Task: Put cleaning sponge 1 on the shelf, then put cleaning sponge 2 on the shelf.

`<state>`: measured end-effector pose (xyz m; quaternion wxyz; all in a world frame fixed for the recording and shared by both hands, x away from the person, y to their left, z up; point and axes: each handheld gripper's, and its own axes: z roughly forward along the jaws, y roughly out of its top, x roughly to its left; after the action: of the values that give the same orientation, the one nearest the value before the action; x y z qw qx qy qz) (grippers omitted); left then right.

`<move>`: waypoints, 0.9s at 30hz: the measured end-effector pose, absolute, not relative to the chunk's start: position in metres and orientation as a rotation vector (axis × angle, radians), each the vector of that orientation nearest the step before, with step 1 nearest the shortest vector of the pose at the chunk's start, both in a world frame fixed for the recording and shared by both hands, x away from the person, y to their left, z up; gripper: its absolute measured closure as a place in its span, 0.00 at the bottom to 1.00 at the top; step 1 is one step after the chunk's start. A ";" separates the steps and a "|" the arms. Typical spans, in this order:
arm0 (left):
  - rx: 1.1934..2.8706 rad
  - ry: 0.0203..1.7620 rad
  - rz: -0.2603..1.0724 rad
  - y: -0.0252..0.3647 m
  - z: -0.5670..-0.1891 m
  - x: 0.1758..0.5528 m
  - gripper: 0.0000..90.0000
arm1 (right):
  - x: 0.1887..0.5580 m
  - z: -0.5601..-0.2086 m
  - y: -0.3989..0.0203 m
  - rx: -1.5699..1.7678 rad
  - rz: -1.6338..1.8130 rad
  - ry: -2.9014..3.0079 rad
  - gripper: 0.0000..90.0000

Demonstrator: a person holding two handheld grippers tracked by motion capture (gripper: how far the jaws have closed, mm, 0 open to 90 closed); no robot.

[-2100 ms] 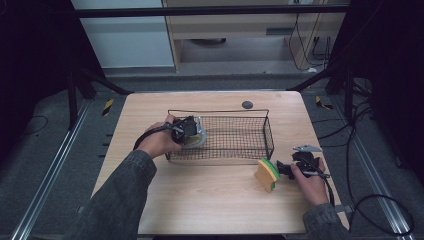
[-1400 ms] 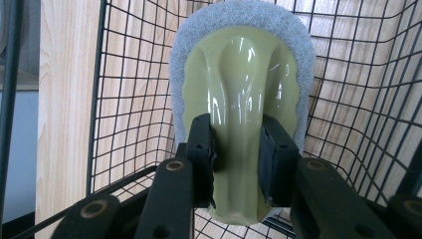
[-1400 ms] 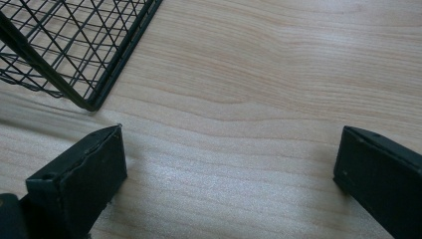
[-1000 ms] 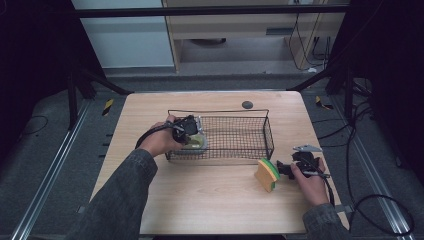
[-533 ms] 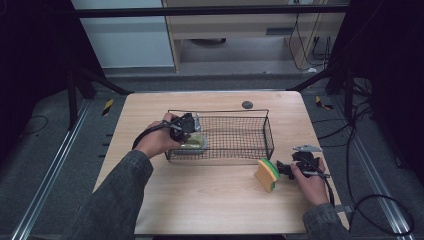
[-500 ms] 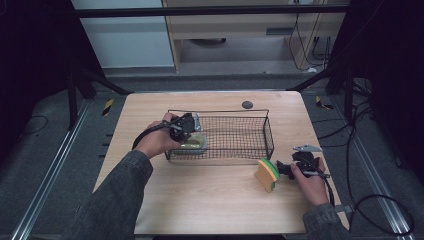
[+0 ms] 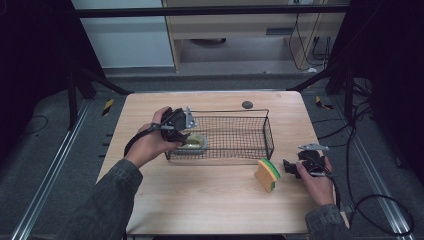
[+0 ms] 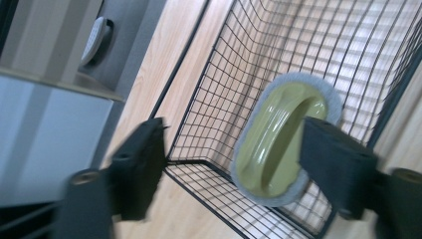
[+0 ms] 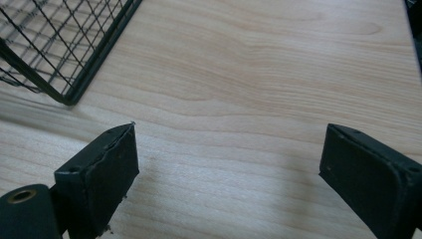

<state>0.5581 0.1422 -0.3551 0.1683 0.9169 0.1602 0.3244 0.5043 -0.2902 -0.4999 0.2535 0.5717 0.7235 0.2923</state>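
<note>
Left gripper (image 8: 234, 164) has just been opening, its black jaws now apart above the olive-green oval plastic brush with a grey bristle fringe (image 8: 278, 144), which lies free in a corner of the black wire-mesh basket (image 7: 250, 112). Right gripper (image 9: 229, 174) rests spread and empty over the pale wood-grain table (image 7: 200, 200), near an upright yellow-and-green sponge (image 7: 266, 175).

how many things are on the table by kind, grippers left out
wire basket: 1
scrub brush, olive green, lying in the basket: 1
sponge, yellow and green, on the table: 1
small dark round thing behind the basket: 1
total: 4
</note>
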 end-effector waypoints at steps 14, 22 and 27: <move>2.275 0.803 0.773 0.214 -0.378 0.500 0.04 | 0.473 -0.475 -0.298 1.611 0.803 2.016 0.15; 2.241 0.992 0.664 0.248 -0.440 0.491 0.06 | 0.453 -0.467 -0.291 1.588 0.749 2.102 0.18; 2.229 1.098 0.593 0.263 -0.468 0.491 0.06 | 0.441 -0.460 -0.281 1.542 0.721 2.171 0.19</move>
<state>0.4908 0.2631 -0.4675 0.2893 0.8352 0.4116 0.2223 0.4408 -0.2806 -0.4601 0.1902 0.5489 0.7725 0.2565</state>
